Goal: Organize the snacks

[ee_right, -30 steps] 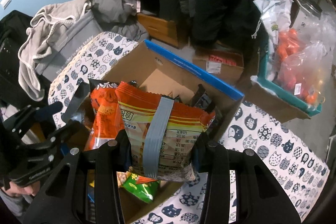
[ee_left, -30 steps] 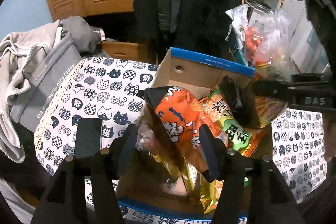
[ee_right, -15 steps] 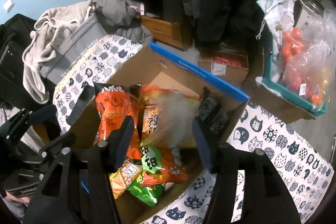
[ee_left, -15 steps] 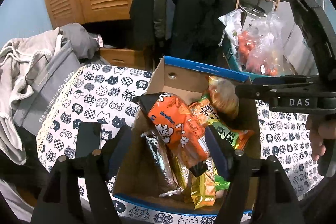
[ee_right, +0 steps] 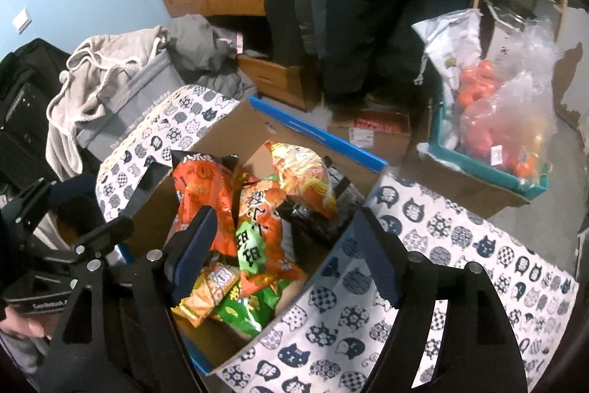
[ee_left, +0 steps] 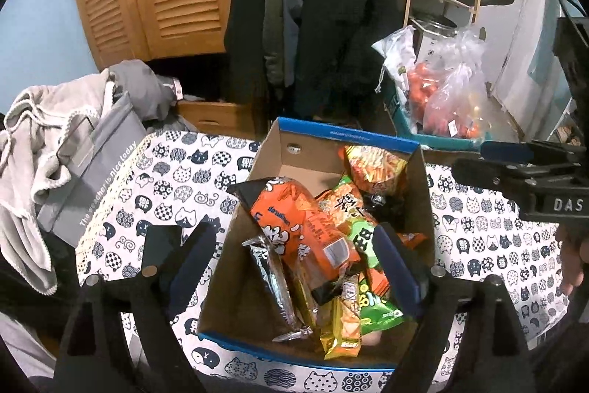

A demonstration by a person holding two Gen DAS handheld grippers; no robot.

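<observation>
A cardboard box with a blue rim [ee_left: 346, 134] [ee_right: 320, 135] stands on the cat-print table and holds several snack bags. An orange chip bag [ee_left: 294, 220] [ee_right: 200, 190] leans at its left. The orange-yellow noodle-snack bag [ee_left: 371, 164] [ee_right: 305, 175] lies at the far side, free of any gripper. Green and yellow packets [ee_left: 368, 304] [ee_right: 239, 304] lie at the near end. My left gripper [ee_left: 294, 267] is open and empty above the box's near end. My right gripper [ee_right: 283, 245] is open and empty above the box.
The cat-print tablecloth [ee_left: 176, 179] [ee_right: 460, 245] covers the table. A grey bag with clothes [ee_left: 84, 150] sits at the left. A teal crate with bagged oranges [ee_right: 489, 120] stands at the right. Dark coats [ee_left: 313, 6] hang behind. A phone [ee_left: 162, 245] lies left of the box.
My right gripper opened and let go of the orange-yellow snack bag, which dropped into the far side of the box. Both grippers have drawn back and up from the box.
</observation>
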